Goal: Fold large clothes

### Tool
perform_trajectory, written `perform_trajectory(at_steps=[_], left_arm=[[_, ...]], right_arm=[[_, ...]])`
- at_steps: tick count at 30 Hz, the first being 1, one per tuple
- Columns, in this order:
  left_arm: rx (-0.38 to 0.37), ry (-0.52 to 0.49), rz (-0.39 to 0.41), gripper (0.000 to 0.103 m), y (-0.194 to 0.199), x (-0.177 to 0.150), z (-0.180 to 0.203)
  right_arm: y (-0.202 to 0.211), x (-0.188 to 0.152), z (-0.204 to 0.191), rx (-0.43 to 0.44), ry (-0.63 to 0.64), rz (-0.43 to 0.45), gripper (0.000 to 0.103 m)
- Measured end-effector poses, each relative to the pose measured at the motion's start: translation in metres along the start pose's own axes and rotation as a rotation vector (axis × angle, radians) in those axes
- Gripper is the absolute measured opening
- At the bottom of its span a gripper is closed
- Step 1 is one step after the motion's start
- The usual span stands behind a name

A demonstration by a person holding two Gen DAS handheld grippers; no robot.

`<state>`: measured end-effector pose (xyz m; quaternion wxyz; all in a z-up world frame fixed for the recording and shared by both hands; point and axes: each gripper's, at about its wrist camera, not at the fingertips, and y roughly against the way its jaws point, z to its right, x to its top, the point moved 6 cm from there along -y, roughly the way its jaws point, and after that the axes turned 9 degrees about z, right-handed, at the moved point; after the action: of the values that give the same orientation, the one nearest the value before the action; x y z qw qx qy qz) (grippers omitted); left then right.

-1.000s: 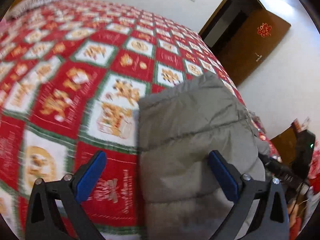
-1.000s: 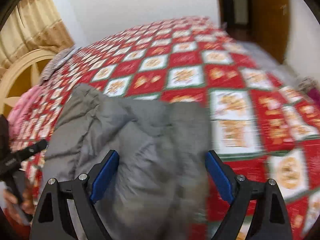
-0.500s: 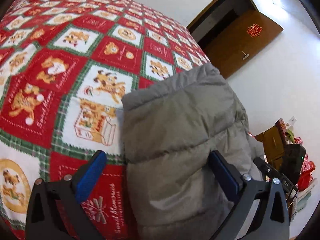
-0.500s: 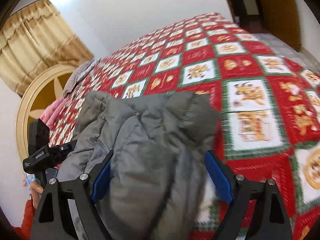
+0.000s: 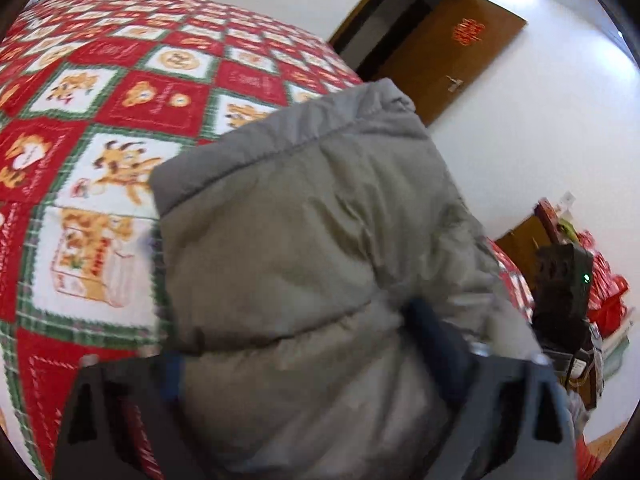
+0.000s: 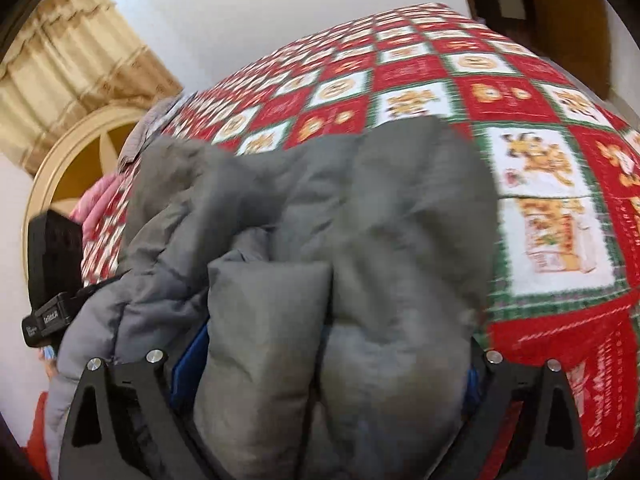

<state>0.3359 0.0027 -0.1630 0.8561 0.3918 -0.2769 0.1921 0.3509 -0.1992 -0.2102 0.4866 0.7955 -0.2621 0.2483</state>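
Observation:
A grey puffer jacket [image 5: 304, 248] lies folded into a thick bundle on the red, white and green patchwork bedspread [image 5: 120, 128]. In the left wrist view its folded edge fills the space between the blue pads, and my left gripper [image 5: 296, 364] stands wide open around the bundle. In the right wrist view the jacket [image 6: 340, 240] bulges up between the fingers and hides most of both blue pads; my right gripper [image 6: 324, 364] is also wide open around it. The other gripper shows at the frame edge in each view [image 5: 564, 292] [image 6: 48, 280].
A brown wooden door [image 5: 444, 48] stands open in the white wall beyond the bed. Red boxes and clutter [image 5: 600, 288] sit at the right. A beige curtain [image 6: 68, 68] and a round cream frame [image 6: 72, 160] lie past the bed's head, with pink fabric [image 6: 100, 200] there.
Both grippers have pushed forward and down into the jacket, so the bundle now fills the space between the fingers and covers the pads. The jaws have stayed wide open.

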Motion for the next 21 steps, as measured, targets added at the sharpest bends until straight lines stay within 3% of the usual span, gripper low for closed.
perform_trajectory(at_steps=[3,6,10,14,18,21], left_arm=[[0.004,-0.03,0.008,0.072,0.015,-0.009,0.008],[0.002,-0.043,0.005,0.064,0.039,-0.023,0.017],[-0.045,-0.032,-0.004,0.059,0.072,-0.037,0.034],[-0.112,-0.079,0.005,0.059,0.1,-0.036,0.08],[-0.203,-0.148,0.024,0.059,0.112,-0.022,0.144],[-0.262,-0.145,0.012,0.059,0.097,-0.006,0.176]], right_arm=[[0.01,-0.01,-0.004,0.069,-0.084,-0.009,0.057],[0.027,-0.03,-0.014,0.086,-0.137,-0.004,0.046],[0.069,-0.055,-0.025,0.088,-0.183,0.034,0.038],[0.132,-0.068,-0.028,0.092,-0.234,0.101,0.036],[0.207,-0.053,-0.02,0.096,-0.272,0.223,0.035],[0.259,-0.031,-0.003,0.059,-0.269,0.307,0.035]])
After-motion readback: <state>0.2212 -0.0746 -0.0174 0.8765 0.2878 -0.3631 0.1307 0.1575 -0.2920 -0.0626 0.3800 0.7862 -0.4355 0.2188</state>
